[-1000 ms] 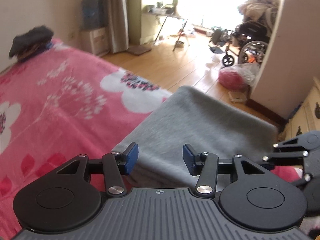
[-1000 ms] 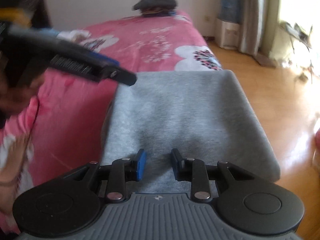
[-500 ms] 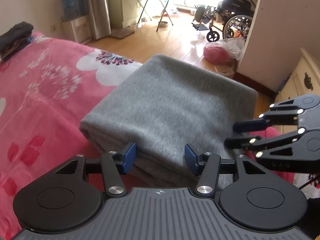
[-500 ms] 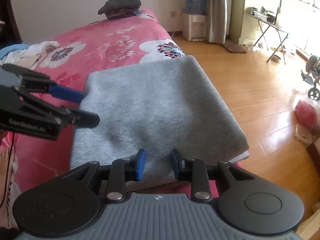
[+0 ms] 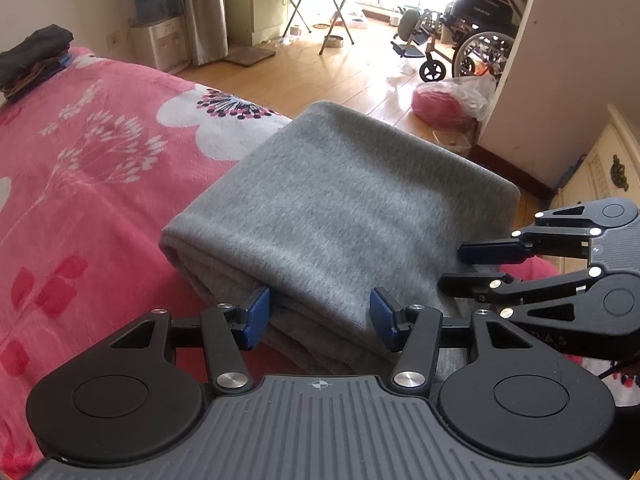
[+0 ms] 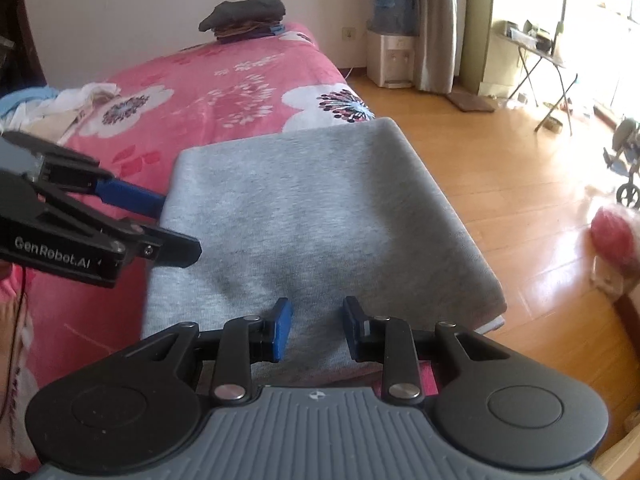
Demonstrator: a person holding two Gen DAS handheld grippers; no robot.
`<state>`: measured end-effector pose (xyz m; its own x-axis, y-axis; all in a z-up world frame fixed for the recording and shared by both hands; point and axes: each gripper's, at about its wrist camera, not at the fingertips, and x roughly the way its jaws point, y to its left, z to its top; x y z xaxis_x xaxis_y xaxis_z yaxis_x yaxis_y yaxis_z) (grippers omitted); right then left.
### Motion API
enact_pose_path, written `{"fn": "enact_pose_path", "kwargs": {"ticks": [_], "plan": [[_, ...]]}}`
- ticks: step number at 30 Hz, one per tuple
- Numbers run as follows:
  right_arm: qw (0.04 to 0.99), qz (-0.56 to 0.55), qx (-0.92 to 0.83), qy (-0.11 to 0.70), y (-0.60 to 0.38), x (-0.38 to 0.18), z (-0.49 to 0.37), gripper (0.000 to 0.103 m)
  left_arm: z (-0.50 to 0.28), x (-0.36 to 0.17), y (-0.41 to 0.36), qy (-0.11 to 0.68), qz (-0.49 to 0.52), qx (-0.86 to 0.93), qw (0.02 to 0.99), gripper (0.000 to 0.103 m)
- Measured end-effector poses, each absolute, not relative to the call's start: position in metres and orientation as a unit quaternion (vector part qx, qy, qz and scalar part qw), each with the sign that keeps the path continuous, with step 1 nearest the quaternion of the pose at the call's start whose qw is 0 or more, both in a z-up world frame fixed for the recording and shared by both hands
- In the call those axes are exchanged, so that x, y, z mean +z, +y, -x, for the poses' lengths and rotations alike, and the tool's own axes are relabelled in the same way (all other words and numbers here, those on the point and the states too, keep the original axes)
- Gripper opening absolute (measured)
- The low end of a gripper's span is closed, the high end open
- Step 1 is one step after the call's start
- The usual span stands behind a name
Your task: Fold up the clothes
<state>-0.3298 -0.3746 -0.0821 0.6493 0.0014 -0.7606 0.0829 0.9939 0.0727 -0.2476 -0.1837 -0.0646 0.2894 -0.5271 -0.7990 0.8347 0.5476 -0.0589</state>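
Grey garment [image 5: 340, 216] now folded thicker — left gripper [image 5: 320, 312] dropped to its near edge.

- A lived-in home bedroom is being shown, with a bed covered by a pink blanket printed with white flowers [image 5: 100, 152] taking up much of both views.
- A small stack of dark folded clothes [image 6: 246, 16] is being kept at the bed's far end, against a plain pale wall [image 6: 120, 12].
- A light wooden plank floor [image 6: 520, 184] is being lit by daylight from a bright window.
- Household things are being stored around: a white water dispenser with a blue bottle [image 6: 390, 36], a grey curtain [image 6: 438, 24], a folding metal-legged table [image 5: 308, 4], a black wheelchair [image 5: 468, 40] and a cream drawer cabinet [image 5: 600, 176].
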Motion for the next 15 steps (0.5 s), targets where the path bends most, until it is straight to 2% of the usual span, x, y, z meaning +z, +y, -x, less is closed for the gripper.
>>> {"fn": "enact_pose_path", "kwargs": {"ticks": [15], "plan": [[0.906,-0.063,-0.026,0.419,-0.376,-0.080,0.332,0.031,0.234,-0.049,-0.178,0.399,-0.149,-0.409,0.807,0.054]]}}
